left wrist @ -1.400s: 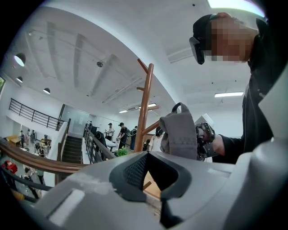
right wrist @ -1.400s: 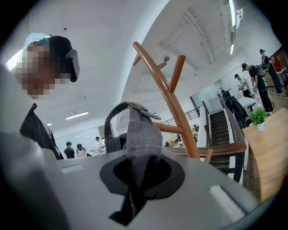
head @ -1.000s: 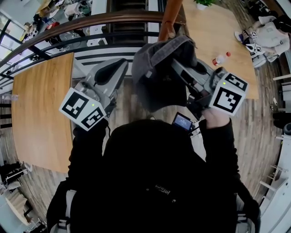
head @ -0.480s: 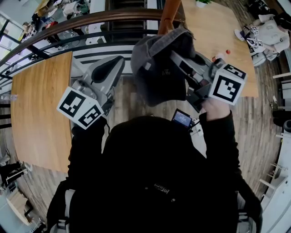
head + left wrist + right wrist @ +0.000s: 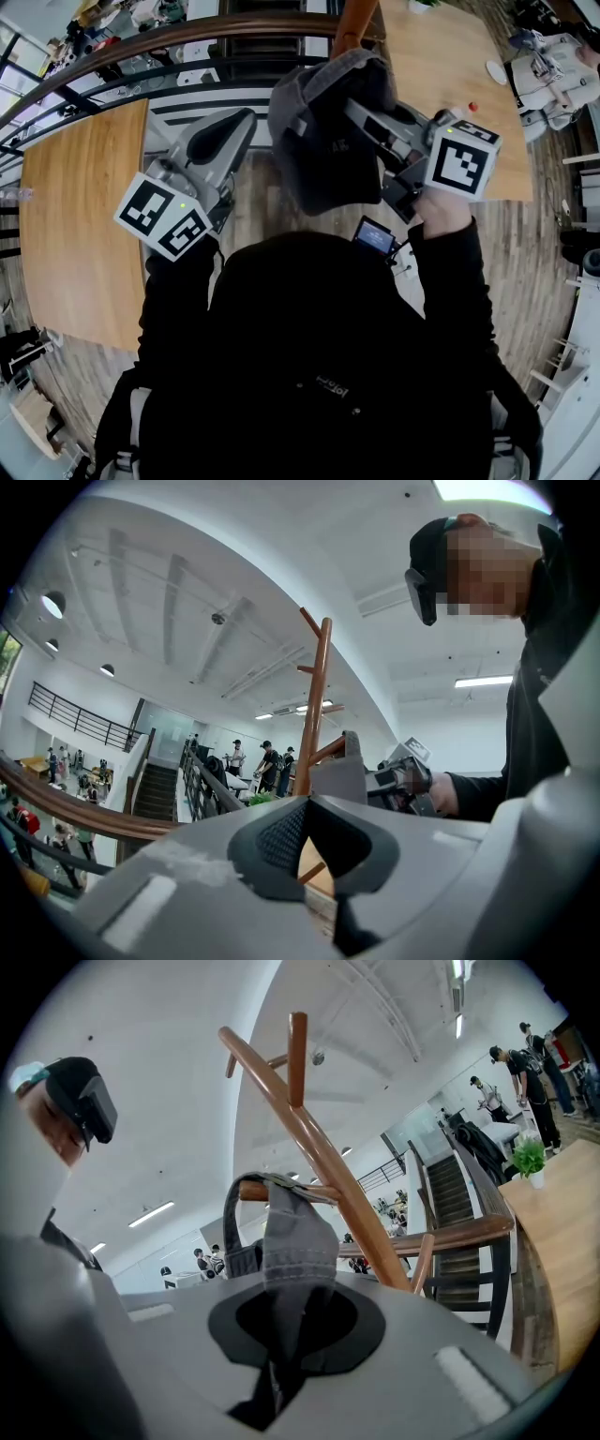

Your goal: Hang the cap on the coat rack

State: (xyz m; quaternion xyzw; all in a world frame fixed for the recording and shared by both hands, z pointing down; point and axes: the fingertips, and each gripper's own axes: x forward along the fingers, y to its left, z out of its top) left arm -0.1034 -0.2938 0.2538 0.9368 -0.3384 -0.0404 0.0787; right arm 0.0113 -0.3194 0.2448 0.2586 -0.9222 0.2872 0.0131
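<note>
Your right claw (image 5: pixel 281 1358) is clamped on a fold of the grey cap (image 5: pixel 292 1241). The cap's upper edge lies across a short peg (image 5: pixel 247 1190) of the coat rack (image 5: pixel 352 1185), and its strap (image 5: pixel 227 1222) loops down on the near side of that peg. Your left claw (image 5: pixel 314 846) is closed with nothing in it, held off to the side with the rack's post ahead of it.

The hang looks shallow. The cap seems to rest close to the peg's free end, with most of its weight on your side. If you let go now, I'd expect it to slide off the tip and fall to the floor (image 5: pixel 248 211).

The fabric sits deep between the pads. If you draw back before the claw is fully apart, the cloth may catch and come off the peg.

Pressing on the peg could also rock the rack. Its base is out of sight, so you can't tell how steady it stands.

From above, the cap hides the peg entirely, so judge the seating from the right gripper view.
</note>
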